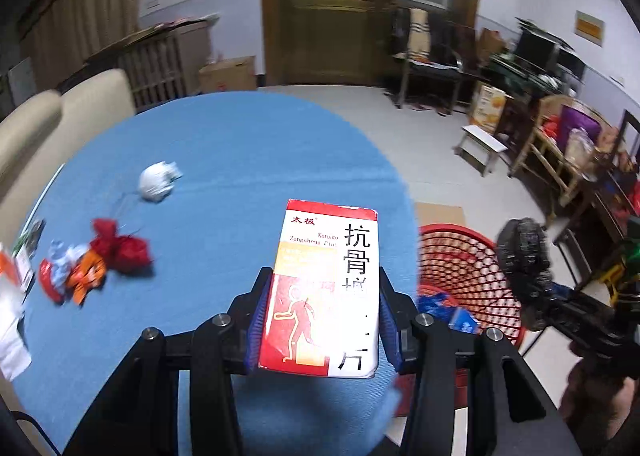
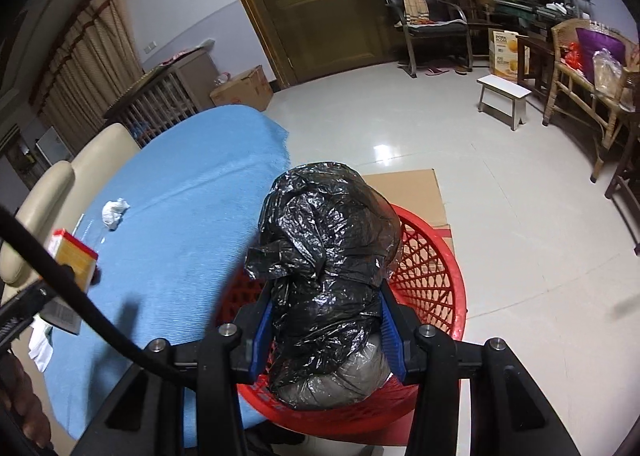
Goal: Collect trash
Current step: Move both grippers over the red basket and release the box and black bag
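My left gripper [image 1: 322, 320] is shut on a red and white medicine box [image 1: 322, 288], held above the blue table [image 1: 224, 160] near its right edge. My right gripper [image 2: 326, 330] is shut on a crumpled black plastic bag [image 2: 324, 256], held over the red mesh basket [image 2: 432, 280]. In the left wrist view the basket [image 1: 468, 268] stands on the floor right of the table, with blue wrappers [image 1: 444, 308] inside, and the black bag [image 1: 522, 260] hangs above its right side. The box [image 2: 74, 256] shows at the left in the right wrist view.
On the table lie a white paper wad [image 1: 158, 182], a red crumpled wrapper [image 1: 120, 246], orange and blue wrappers [image 1: 76, 272] and papers [image 1: 16, 296] at the left edge. Cream chairs [image 1: 48, 124] stand behind the table. Flat cardboard [image 2: 416, 192] lies under the basket; a white stool [image 2: 504, 98] stands beyond.
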### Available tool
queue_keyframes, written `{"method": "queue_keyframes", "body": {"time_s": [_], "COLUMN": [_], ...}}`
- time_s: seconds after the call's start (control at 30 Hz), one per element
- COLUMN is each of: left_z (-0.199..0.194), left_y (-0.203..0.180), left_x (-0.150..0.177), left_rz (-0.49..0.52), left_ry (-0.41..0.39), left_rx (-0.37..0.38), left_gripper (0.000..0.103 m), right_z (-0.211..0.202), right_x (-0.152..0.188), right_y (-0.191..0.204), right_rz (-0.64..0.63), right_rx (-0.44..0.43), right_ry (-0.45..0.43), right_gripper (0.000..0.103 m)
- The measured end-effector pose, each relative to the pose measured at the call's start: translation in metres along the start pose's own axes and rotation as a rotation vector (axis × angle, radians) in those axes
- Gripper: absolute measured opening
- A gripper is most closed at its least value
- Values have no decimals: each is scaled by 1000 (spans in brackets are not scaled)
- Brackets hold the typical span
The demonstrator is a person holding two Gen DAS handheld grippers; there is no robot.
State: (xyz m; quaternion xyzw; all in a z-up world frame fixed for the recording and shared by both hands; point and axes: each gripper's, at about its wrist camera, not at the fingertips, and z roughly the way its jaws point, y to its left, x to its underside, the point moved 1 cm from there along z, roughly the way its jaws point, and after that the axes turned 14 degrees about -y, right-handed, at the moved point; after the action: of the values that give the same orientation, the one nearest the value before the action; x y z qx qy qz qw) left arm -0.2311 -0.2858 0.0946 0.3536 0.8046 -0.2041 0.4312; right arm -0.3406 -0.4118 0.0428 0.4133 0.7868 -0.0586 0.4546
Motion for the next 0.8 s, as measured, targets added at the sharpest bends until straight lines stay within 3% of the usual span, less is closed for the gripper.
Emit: {"method": "queue_keyframes", "body": {"time_s": [0.27, 0.5, 0.8], "left_z": [18, 35, 53], "left_y": [-52, -83, -110], "left_x": [-11, -13, -10], "left_rz": [62, 97, 116], "left_ry": [7, 32, 84], "left_rx": [96, 142, 216], "left_gripper": [49, 49, 50], "right_z": [8, 13, -5], "right_x": [6, 7, -13], "right_y": [-12, -26, -54], "right_rz": [21, 42, 116], "right_rx": [23, 38, 75], "right_ry": [27, 49, -34], "right_gripper": [50, 66, 66]}}
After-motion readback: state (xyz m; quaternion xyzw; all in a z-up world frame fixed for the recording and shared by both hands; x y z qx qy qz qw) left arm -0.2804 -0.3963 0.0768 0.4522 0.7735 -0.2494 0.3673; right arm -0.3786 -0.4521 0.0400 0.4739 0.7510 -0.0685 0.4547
